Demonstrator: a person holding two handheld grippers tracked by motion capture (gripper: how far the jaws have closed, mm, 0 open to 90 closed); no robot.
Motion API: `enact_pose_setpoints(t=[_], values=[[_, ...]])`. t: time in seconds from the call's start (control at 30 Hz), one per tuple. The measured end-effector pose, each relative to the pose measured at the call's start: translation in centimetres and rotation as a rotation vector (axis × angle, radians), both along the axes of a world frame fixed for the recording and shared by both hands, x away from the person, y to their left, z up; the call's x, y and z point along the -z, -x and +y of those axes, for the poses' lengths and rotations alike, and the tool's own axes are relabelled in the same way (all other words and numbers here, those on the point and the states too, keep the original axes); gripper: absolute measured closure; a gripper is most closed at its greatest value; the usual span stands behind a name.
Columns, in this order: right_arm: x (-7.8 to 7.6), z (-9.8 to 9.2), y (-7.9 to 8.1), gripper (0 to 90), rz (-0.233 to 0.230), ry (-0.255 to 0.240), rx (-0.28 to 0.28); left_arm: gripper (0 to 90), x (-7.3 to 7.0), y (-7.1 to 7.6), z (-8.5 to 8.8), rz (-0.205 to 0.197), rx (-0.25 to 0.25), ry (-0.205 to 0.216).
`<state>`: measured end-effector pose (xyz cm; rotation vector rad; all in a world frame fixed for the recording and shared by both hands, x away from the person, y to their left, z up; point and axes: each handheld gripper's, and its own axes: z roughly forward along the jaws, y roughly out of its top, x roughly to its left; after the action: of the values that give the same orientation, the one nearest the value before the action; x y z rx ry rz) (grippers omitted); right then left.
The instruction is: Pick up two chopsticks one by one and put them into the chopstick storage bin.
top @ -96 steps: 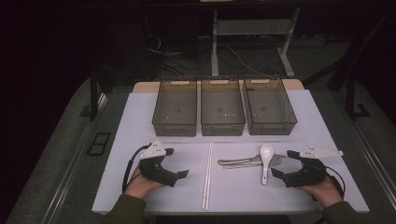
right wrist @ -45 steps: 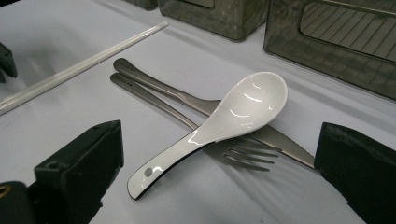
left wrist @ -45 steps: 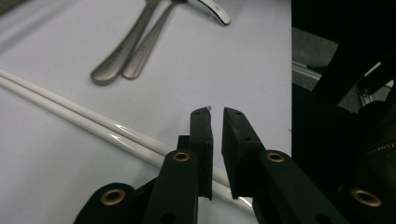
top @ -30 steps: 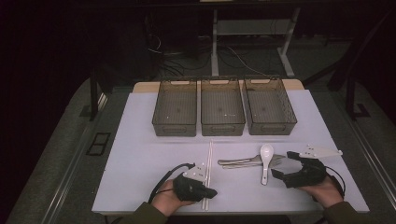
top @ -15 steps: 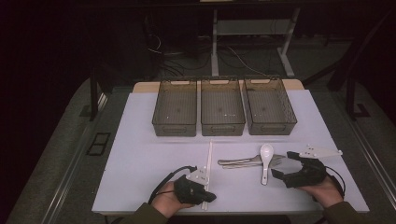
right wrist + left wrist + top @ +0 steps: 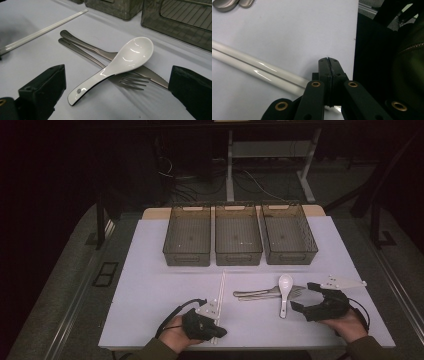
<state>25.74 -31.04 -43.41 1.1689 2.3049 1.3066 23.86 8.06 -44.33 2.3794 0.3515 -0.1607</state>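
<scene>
High view: left tool (image 6: 219, 332) sits at the near edge of the counter (image 6: 150, 270), on the near end of the white chopsticks (image 6: 221, 287). The pair lies side by side, running away toward three mesh bins (image 6: 238, 240) at the back. Right tool (image 6: 302, 296) is spread wide, just right of the white spoon (image 6: 285, 290), which lies across a metal fork and knife (image 6: 260, 293).

Left gripper view: left tool (image 6: 329, 61) has its jaws pressed flat together, with nothing visible in the seam. The chopsticks (image 6: 249, 65) pass under the linkage, and I can't tell whether they are pinched lower down. Bare counter (image 6: 299, 30) is beyond.

Right gripper view: right tool (image 6: 116, 85) is wide, a jaw on either side of the spoon (image 6: 132, 53) and both well clear of it. The spoon's bowl points away and rests on the knife (image 6: 150, 72). Its handle points toward the tool, over the fork (image 6: 130, 81).

Handling, as a judgement: the chopsticks look light, stiff, glossy and round. They will likely roll or scissor apart, so grip both together across the pair, slightly in from the end. The spoon looks ceramic, so it is slick and chippable. Take it on the flat handle near the hole, not the bowl, and lift it straight up so the fork and knife don't drag.
</scene>
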Motion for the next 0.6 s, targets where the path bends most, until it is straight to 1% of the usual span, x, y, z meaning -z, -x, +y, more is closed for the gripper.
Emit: enact_pose_setpoints(t=[0.2, 0.23, 0.47, 0.53, 0.6], values=[[0.0, 0.0, 0.0, 1.3, 0.001, -0.001, 0.001, 88.7, -0.1, 0.0, 0.6, -0.005, -0.01, -0.012], [0.0, 0.0, 0.0, 1.3, 0.001, -0.001, 0.001, 88.6, -0.2, -0.2, 0.8, -0.016, 0.013, -0.036], [0.0, 0.0, 0.0, 1.3, 0.002, -0.001, 0.001, 88.6, -0.3, -0.2, 1.7, -0.008, -0.024, -0.043], [0.0, 0.0, 0.0, 1.3, 0.002, -0.001, 0.001, 88.7, -0.3, -0.2, 1.9, -0.014, -0.028, -0.043], [0.0, 0.0, 0.0, 1.3, 0.002, -0.001, 0.001, 88.6, -0.3, -0.2, 2.0, -0.008, -0.036, -0.042]])
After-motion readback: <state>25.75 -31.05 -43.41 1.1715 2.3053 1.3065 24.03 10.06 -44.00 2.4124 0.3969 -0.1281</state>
